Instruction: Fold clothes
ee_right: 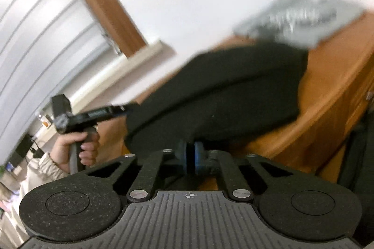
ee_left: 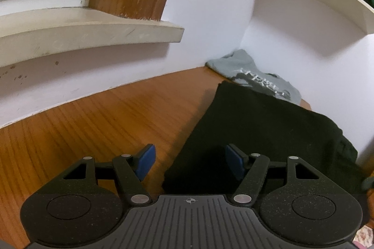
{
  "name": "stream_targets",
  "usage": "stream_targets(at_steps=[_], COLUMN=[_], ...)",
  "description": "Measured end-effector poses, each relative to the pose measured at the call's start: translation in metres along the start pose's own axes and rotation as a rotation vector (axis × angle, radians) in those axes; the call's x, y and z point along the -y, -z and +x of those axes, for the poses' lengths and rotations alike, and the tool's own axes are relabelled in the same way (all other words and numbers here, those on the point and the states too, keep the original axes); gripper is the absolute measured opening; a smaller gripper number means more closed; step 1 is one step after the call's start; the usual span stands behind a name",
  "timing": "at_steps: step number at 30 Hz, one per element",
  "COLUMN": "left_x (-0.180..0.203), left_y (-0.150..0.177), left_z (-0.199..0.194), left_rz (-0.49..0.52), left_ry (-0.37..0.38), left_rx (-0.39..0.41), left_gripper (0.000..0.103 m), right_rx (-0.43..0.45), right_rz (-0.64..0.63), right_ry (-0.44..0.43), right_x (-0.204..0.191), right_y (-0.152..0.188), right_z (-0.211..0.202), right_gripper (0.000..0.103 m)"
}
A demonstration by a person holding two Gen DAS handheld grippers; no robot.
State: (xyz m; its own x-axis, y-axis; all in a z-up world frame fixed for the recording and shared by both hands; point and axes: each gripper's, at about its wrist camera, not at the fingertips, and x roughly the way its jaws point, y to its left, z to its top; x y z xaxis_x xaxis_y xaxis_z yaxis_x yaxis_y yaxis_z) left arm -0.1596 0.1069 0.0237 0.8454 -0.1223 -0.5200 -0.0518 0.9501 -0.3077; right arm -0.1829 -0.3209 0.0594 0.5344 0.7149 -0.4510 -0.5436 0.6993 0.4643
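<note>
Black garment (ee_left: 261,132) lies folded on my wooden surface (ee_left: 93,127), grey shirt (ee_left: 254,78) behind awaiting folding; my left tool (ee_left: 190,161) gapes empty, my right tool (ee_right: 190,156) is closed at its edge.

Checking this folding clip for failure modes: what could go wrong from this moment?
1. The right gripper is shut at the black garment's near edge; whether it pinches cloth is unclear, so a pull may slip.
2. The left gripper is open, so the fold could shift.
3. Dragging might disturb the grey shirt it overlaps.
</note>
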Motion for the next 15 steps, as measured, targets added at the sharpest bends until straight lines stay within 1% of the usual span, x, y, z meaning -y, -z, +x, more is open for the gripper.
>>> stream_targets(at_steps=[1,4,6,7,8,10,11,12,13,15], left_x=[-0.001,-0.002,-0.003,-0.003,-0.003,-0.005,-0.005,-0.005,-0.005,-0.005], left_y=[0.0,0.0,0.001,0.001,0.002,0.003,0.004,0.004,0.005,0.006], left_z=[0.0,0.002,0.004,0.004,0.004,0.003,0.003,0.003,0.004,0.005], left_rz=[-0.001,-0.005,-0.005,-0.005,-0.005,-0.015,-0.015,-0.014,-0.012,-0.009], left_ry=[0.0,0.008,0.031,0.049,0.067,0.106,0.121,0.134,0.139,0.147], left_rx=[-0.002,-0.01,-0.024,-0.033,-0.042,-0.053,-0.059,-0.064,-0.069,-0.077], left_gripper=[0.07,0.07,0.071,0.071,0.071,0.069,0.067,0.065,0.063,0.047], right_rx=[0.018,0.021,0.023,0.0,-0.014,-0.04,-0.052,-0.054,-0.067,-0.095], right_rz=[-0.023,-0.045,-0.058,-0.035,-0.014,0.017,0.026,0.034,0.041,0.055], right_ry=[-0.001,0.022,0.037,0.038,0.04,0.029,0.016,0.01,0.003,-0.011], right_x=[-0.005,-0.007,-0.008,-0.004,0.0,0.006,0.008,0.008,0.008,0.008], right_y=[-0.003,-0.003,-0.003,-0.001,0.0,0.002,0.003,0.005,0.006,0.008], right_z=[-0.012,-0.023,-0.031,-0.025,-0.02,-0.011,-0.008,-0.005,-0.002,0.005], right_gripper=[0.004,0.004,0.004,0.005,0.009,0.015,0.029,0.041,0.043,0.046])
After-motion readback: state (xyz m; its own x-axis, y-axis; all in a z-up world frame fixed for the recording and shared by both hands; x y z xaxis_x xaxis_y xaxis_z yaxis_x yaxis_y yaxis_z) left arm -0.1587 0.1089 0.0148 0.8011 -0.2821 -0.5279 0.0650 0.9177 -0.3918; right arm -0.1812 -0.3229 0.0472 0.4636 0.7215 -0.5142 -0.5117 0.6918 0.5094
